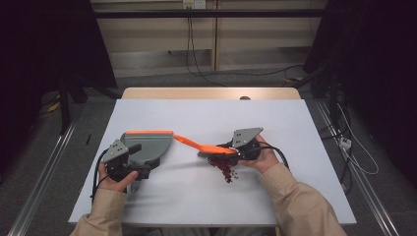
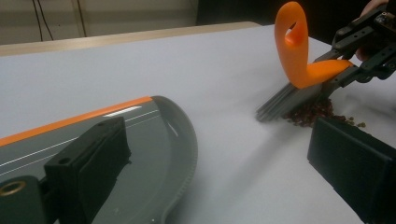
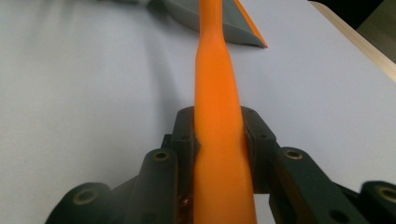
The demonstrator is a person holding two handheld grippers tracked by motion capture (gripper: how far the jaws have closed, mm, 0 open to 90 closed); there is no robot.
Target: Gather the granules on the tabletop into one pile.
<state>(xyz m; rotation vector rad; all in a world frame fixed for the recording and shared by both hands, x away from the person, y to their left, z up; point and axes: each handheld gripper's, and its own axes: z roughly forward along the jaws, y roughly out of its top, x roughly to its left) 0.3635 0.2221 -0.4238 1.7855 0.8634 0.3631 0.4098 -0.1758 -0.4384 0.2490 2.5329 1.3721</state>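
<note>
Left of the red bead pile (image 1: 223, 167), the grey dustpan (image 1: 147, 143), rigid and light, sits gripped at its rear handle by the left gripper (image 1: 123, 164). Above the pile, the brush (image 1: 206, 146), stiff-handled with soft bristles, is clamped mid-handle by the right gripper (image 3: 219, 140); the beads probably roll freely.
</note>
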